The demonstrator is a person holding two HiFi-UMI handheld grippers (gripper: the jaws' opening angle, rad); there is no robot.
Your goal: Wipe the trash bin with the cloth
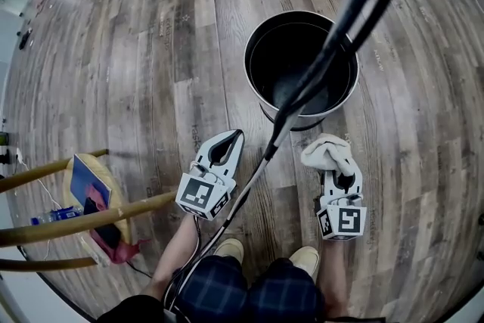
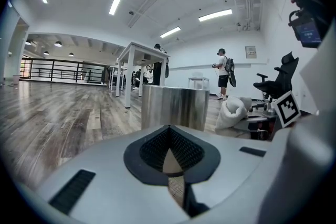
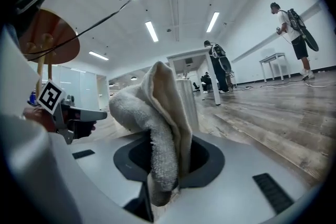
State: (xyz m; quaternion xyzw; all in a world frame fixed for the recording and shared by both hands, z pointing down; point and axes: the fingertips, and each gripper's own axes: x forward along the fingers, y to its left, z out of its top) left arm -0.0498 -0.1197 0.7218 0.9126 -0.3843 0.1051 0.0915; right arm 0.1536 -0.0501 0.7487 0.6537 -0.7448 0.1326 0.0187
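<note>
— Since the trash bin [image 1: 301, 68] stands ahead, where is the cloth [image 1: 325, 150]?
— Clamped in the right gripper [image 1: 338, 173], near the bin but apart. Left gripper [image 1: 240, 135]: jaws together, empty. A black cable [image 1: 355, 4] crosses above the bin; wooden chair [image 1: 83, 219] at left.

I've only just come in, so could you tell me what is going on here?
A person stands before a metal trash bin on the wooden floor, a gripper in each hand. The right gripper is clamped on a white cloth, held near the bin but not touching it. The left gripper is shut with nothing in it. Wiping has not yet begun.
</note>
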